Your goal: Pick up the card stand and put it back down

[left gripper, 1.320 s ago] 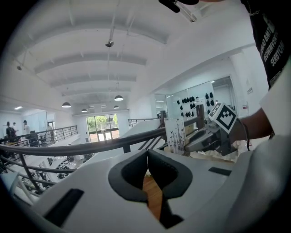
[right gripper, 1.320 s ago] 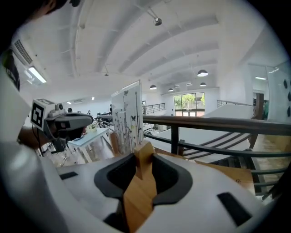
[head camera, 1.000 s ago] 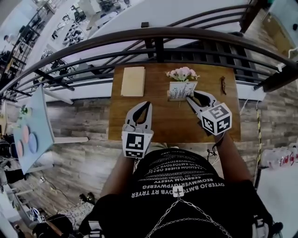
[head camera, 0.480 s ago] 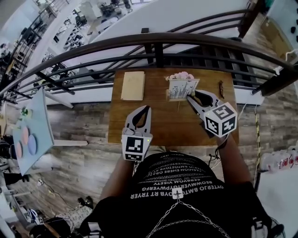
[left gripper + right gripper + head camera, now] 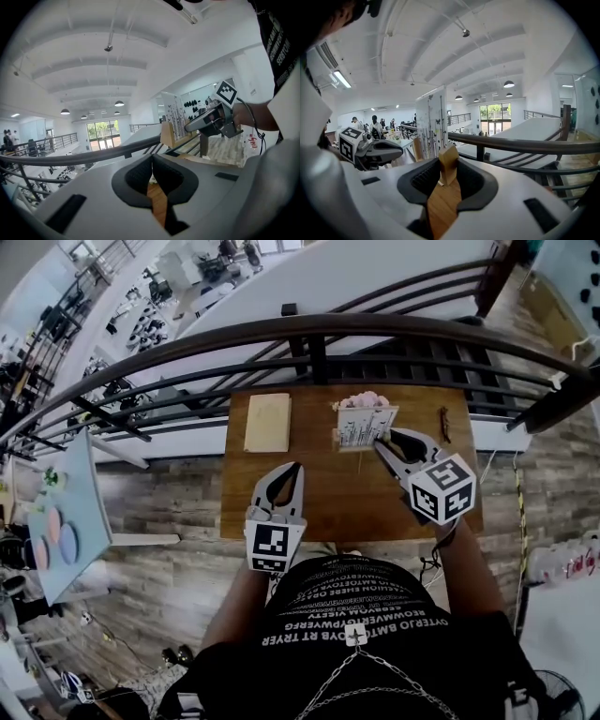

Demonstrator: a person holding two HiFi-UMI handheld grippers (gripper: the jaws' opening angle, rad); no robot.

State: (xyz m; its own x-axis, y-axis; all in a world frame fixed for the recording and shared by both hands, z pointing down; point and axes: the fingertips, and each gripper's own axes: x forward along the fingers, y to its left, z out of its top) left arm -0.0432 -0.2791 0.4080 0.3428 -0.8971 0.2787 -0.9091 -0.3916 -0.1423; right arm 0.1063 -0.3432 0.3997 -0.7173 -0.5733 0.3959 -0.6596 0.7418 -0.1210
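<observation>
Clamped only on the wooden foot of the card stand (image 5: 364, 425), lifted near the far edge of the bench (image 5: 328, 486), the right claw (image 5: 380, 441) may let the tall card swing into the pink flowers (image 5: 364, 399); the left claw (image 5: 292, 468) sits closed, empty

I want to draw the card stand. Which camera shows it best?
The right gripper view: the card stand looms large, its wooden end between the fingers. The head view shows it small from above; the left gripper view, far-off and side-on.
</observation>
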